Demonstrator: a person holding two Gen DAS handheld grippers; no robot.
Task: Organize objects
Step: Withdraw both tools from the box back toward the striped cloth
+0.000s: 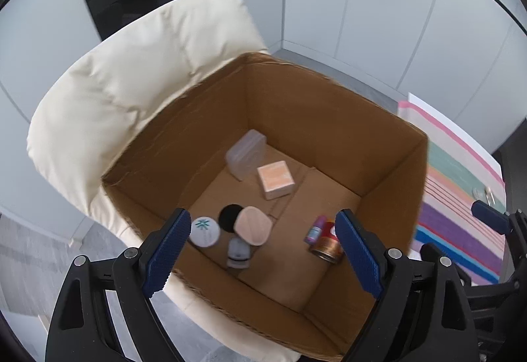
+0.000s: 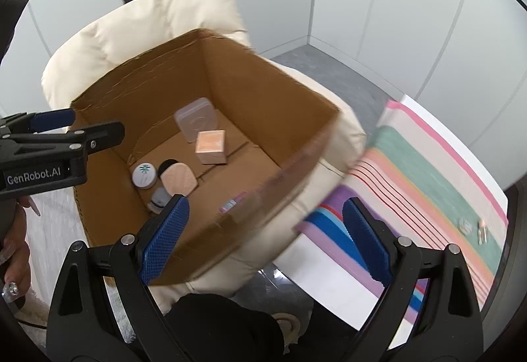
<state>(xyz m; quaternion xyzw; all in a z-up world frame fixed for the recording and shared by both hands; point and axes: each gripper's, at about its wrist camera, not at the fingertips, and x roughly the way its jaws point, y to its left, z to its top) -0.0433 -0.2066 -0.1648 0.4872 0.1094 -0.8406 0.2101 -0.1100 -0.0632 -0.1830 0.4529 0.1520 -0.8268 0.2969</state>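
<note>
Jaws wide, empty (both) | left gripper over cardboard box | right gripper beside it

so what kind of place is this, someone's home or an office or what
Hard to say for sure; it looks like a plain indoor room staged for sorting. A cardboard box sits on a cream padded chair, beside a table with a striped cloth, with bare pale panelled walls behind.
</note>
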